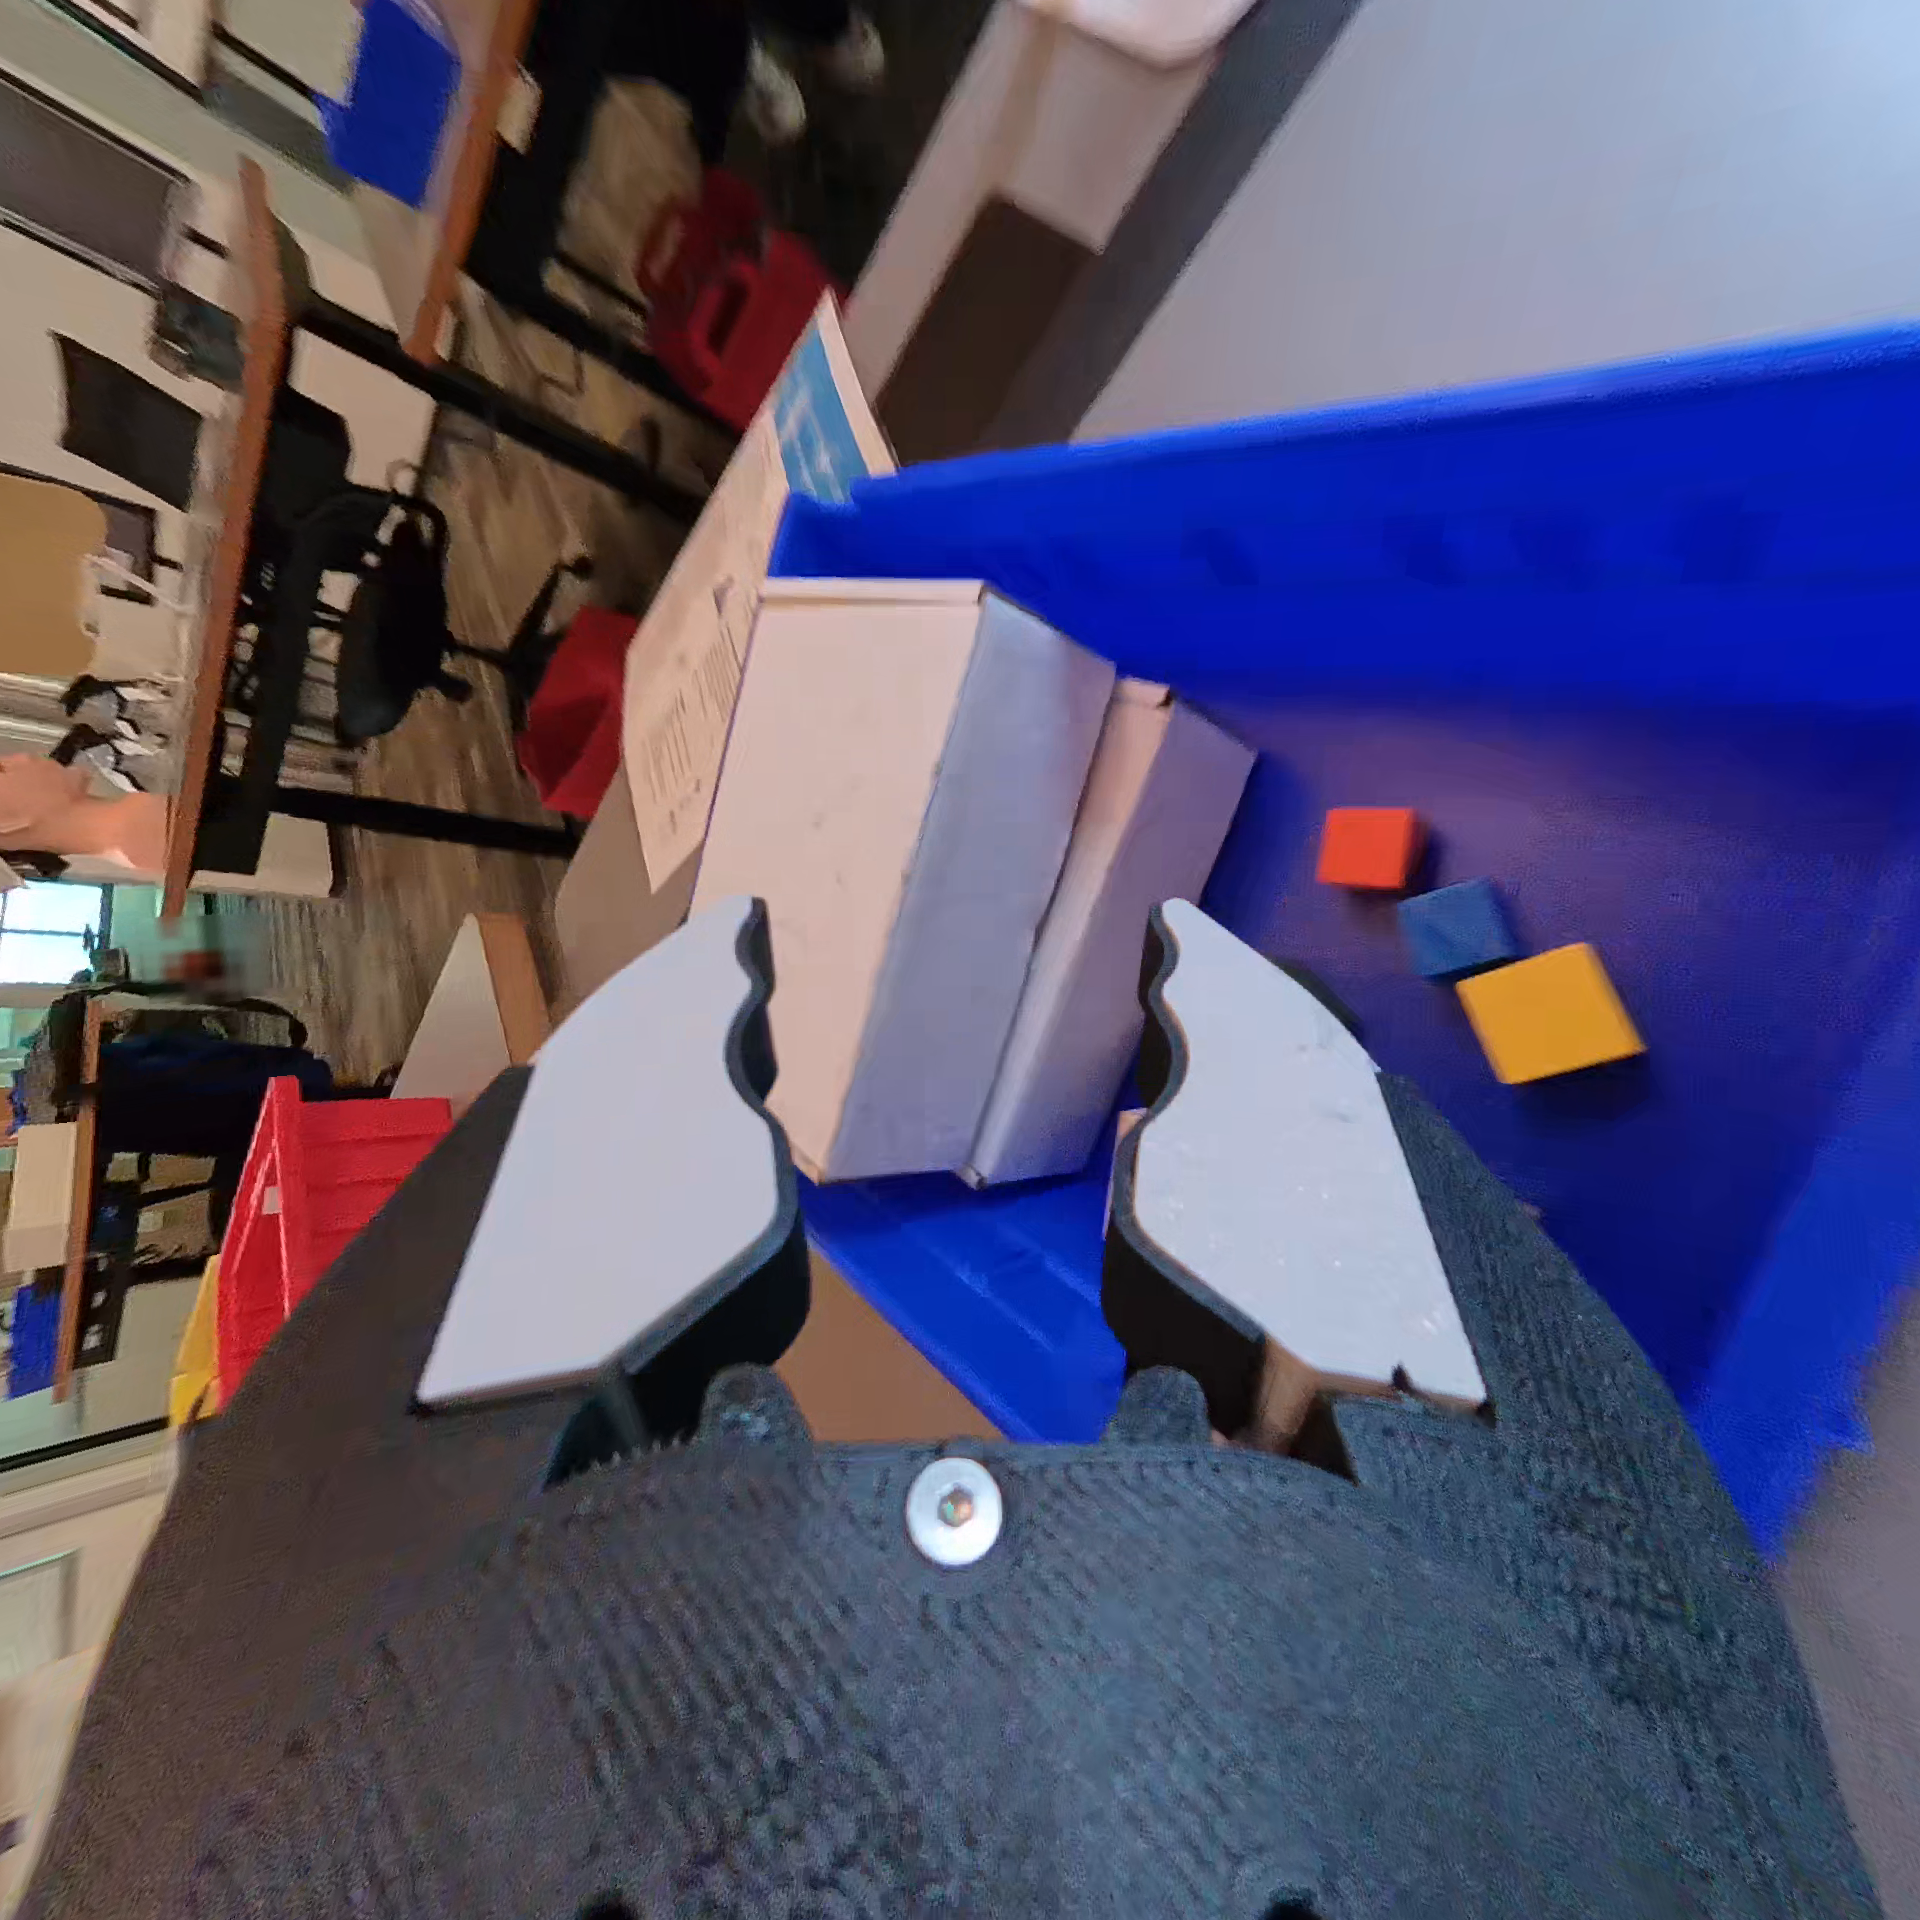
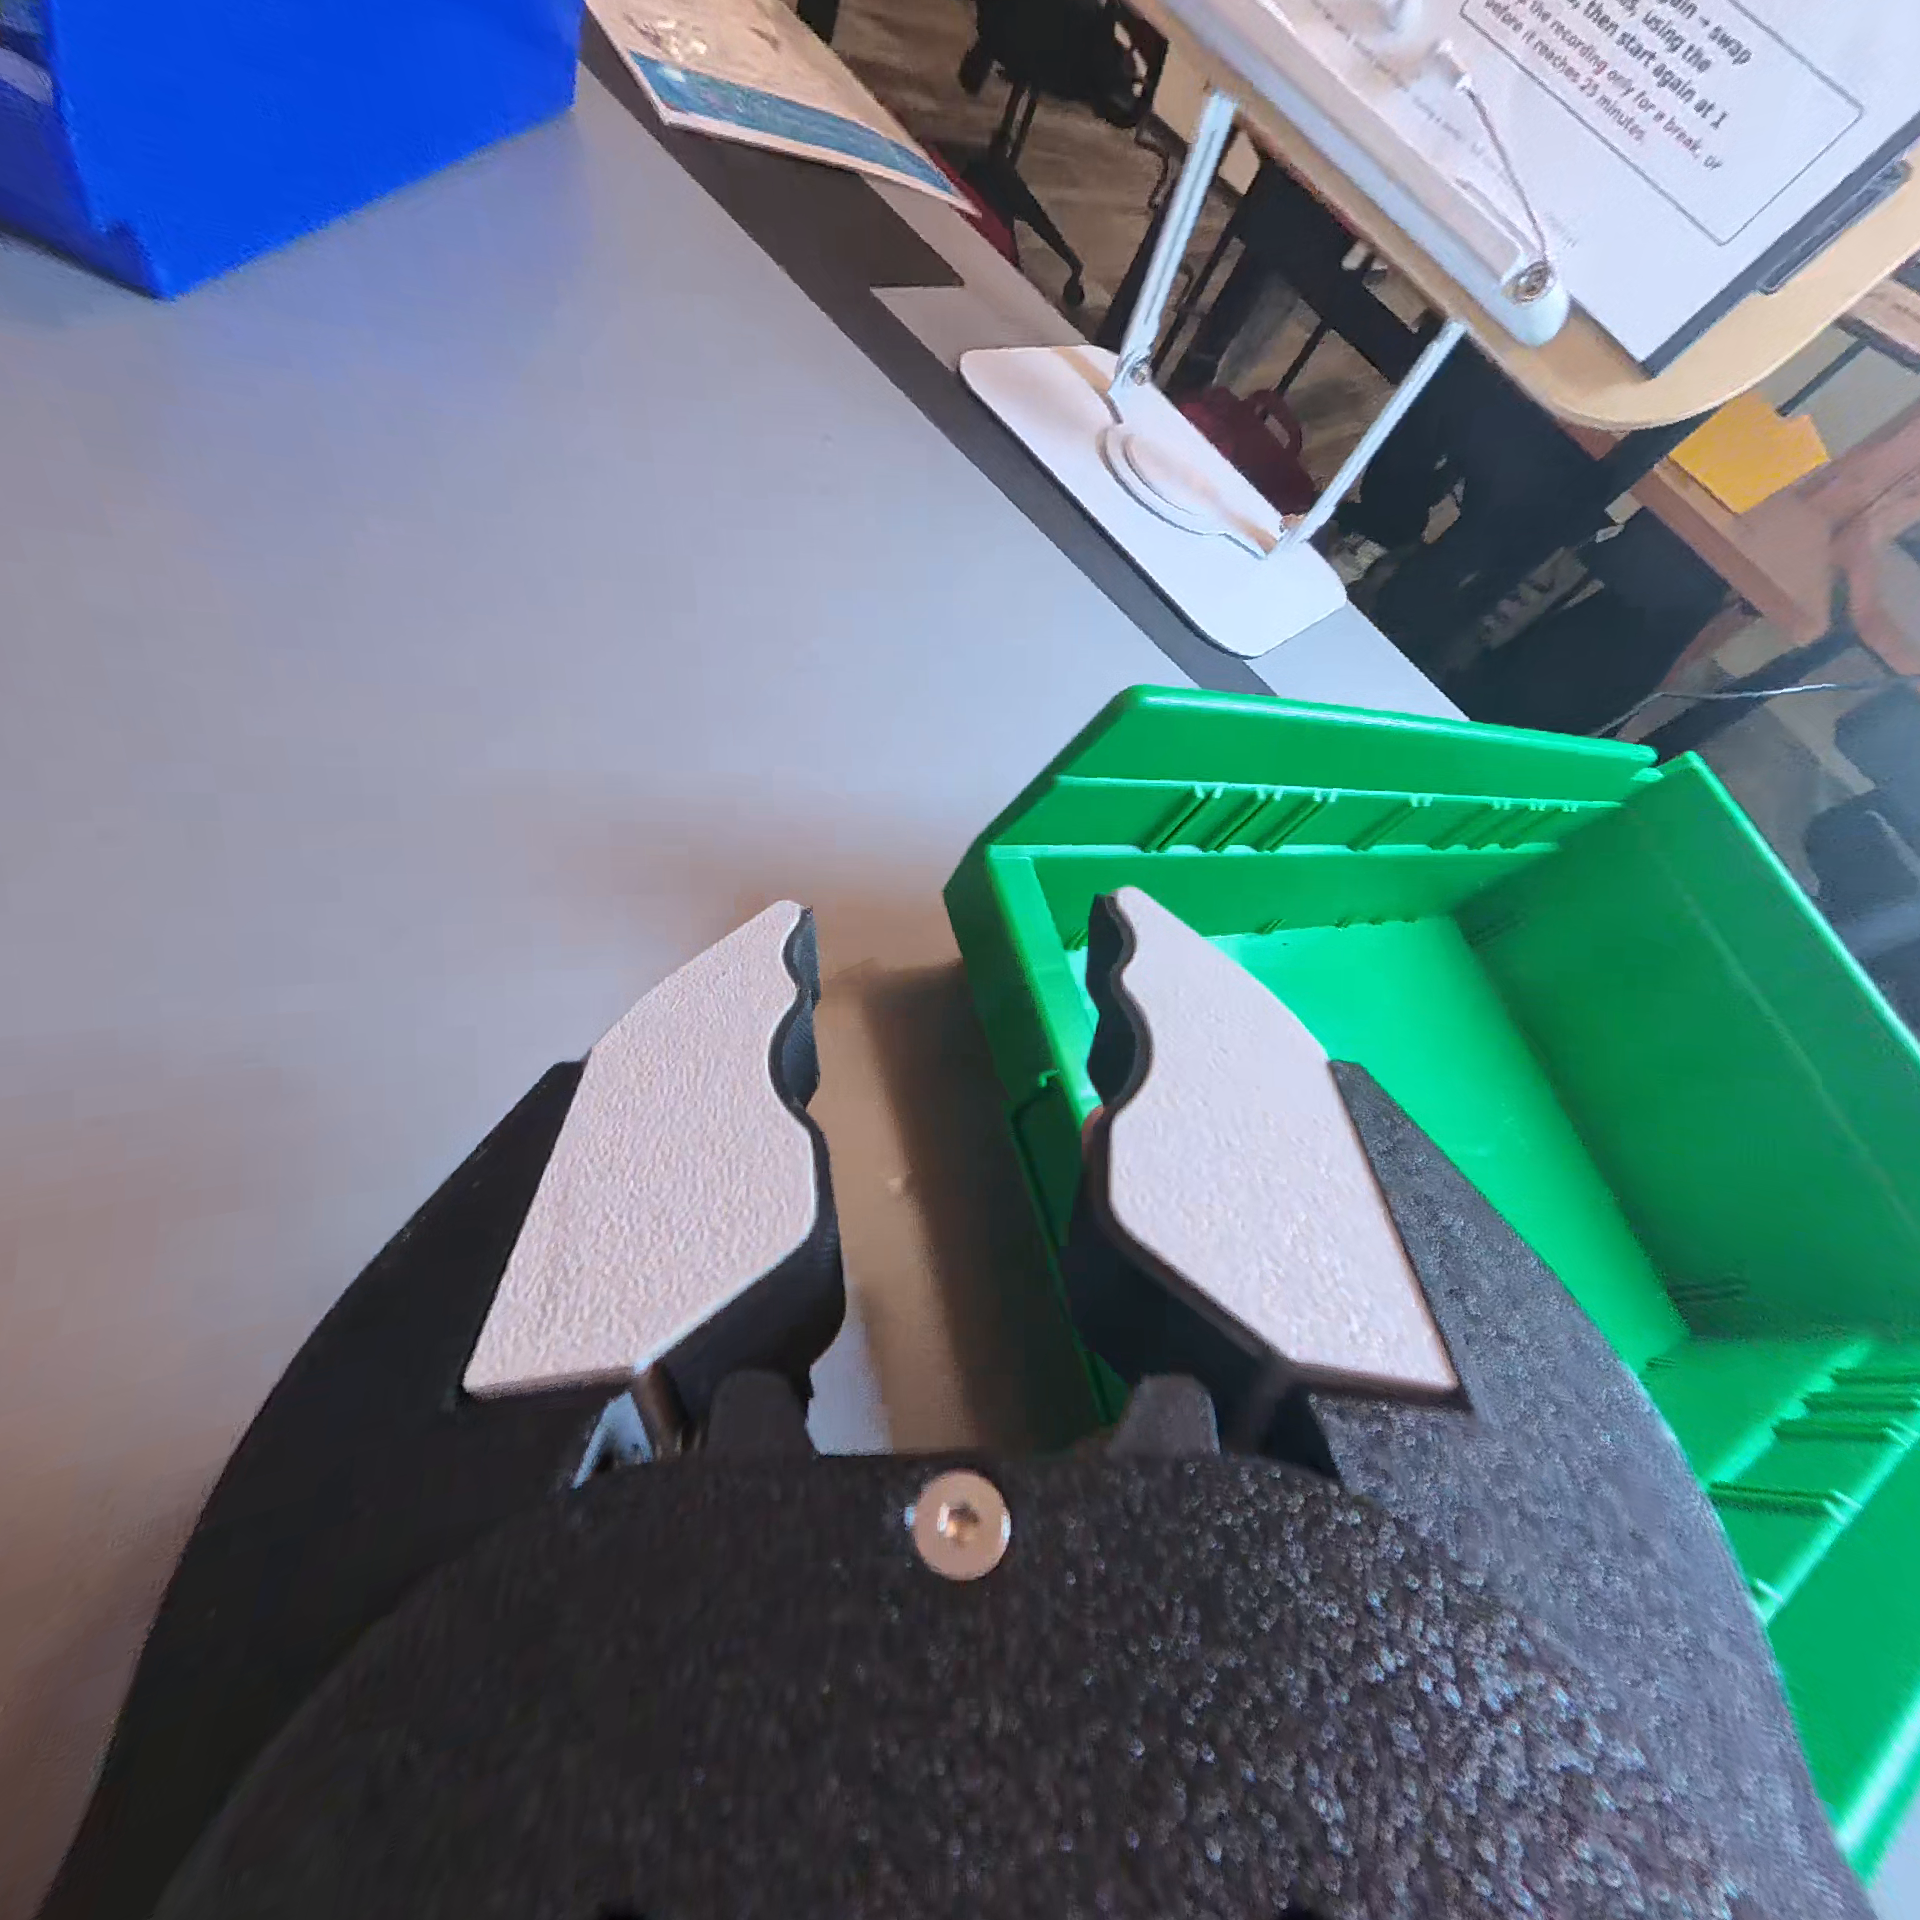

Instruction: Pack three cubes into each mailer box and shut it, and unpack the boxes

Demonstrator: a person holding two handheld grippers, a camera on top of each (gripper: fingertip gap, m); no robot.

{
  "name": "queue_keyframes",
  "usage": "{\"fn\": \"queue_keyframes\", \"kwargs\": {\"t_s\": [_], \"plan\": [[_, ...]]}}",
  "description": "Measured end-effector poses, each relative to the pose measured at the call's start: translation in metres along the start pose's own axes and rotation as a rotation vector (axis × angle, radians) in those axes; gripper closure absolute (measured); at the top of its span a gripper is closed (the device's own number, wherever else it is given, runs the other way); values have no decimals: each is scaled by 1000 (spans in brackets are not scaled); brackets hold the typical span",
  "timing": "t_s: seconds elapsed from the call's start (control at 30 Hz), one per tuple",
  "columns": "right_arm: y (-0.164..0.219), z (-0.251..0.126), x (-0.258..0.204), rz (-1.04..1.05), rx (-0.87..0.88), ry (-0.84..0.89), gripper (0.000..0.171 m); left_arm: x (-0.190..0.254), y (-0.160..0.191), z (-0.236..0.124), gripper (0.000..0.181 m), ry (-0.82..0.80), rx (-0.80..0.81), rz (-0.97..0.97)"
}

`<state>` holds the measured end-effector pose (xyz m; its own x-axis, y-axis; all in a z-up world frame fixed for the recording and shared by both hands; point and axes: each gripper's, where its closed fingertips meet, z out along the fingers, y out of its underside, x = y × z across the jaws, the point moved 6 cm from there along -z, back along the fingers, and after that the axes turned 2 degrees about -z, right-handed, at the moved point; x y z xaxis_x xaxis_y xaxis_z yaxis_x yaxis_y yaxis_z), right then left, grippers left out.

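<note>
In the left wrist view a blue bin [image 1: 1455,582] holds two shut white mailer boxes, a larger one [image 1: 862,831] and a second [image 1: 1122,914] leaning behind it. An orange cube [image 1: 1366,847], a blue cube [image 1: 1455,928] and a yellow cube [image 1: 1548,1013] lie on the bin floor to the right. My left gripper [image 1: 956,925] is open and empty, just in front of the boxes. In the right wrist view my right gripper [image 2: 956,914] is open and empty above the left wall of an empty green bin [image 2: 1558,1091].
The blue bin [image 2: 260,135] shows at the far left of the grey table [image 2: 416,623] in the right wrist view. A white stand [image 2: 1174,488] with a sheet sits at the table's far edge, and a paper card [image 2: 790,104] lies beside it. Red bins [image 1: 312,1195] and office furniture stand beyond. About 45 cm separates my left fingertips from my right. The orange cube [image 1: 1366,847] sits 10 cm or so from the ends of my left fingers.
</note>
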<state>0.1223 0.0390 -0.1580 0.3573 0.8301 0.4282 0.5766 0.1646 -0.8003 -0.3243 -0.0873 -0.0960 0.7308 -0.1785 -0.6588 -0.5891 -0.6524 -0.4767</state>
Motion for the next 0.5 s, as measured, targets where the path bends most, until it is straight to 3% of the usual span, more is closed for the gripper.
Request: {"fn": "queue_keyframes", "kwargs": {"t_s": [0.2,0.5], "plan": [[16,5,-11,-133,-53,28,125,-15,28,78,108,8,-275,260],[15,4,-13,-77,-12,-7,130,-18,25,75,115,-10,-216,285]]}}
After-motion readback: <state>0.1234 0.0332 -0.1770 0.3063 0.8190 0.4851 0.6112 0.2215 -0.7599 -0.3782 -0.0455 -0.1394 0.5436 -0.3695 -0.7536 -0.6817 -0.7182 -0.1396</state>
